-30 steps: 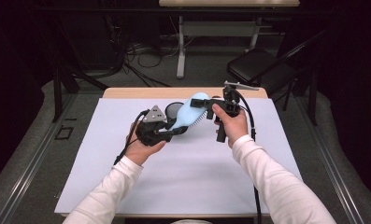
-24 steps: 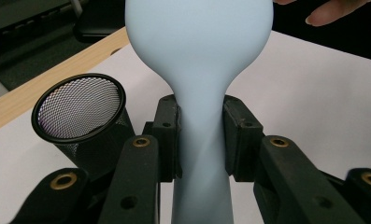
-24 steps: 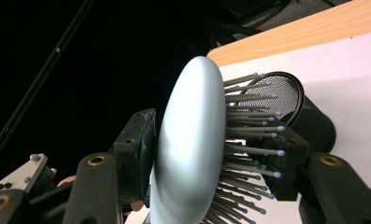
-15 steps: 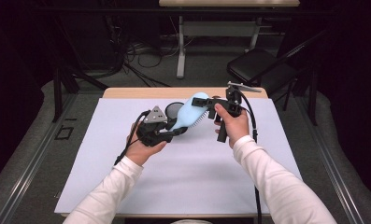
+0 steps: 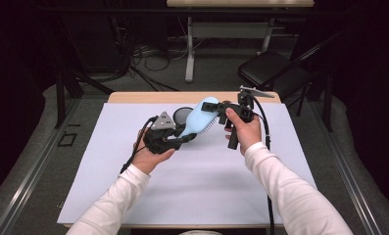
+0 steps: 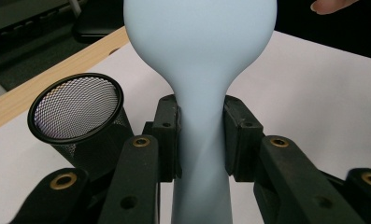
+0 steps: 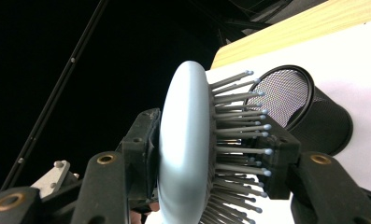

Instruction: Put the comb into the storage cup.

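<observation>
White table cover (image 5: pixel 192 191) bears no writing; both grippers clamp hairbrush (image 5: pixel 198 117).

A black mesh cup (image 5: pixel 182 115) stands just behind the brush (image 5: pixel 198 122); white sheet (image 5: pixel 206 181) ahead open.

No legible text, label, brand, number or sign was found in any view. The brush (image 6: pixel 199 56), the mesh cup (image 6: pixel 75 109), the white sheet (image 5: pixel 192 186) on the counter (image 5: pixel 133 97) and both hand-held grippers carried plain, unmarked surfaces. A small dark outline on the floor (image 5: pixel 67 139) beside the counter was too small to read.
</observation>
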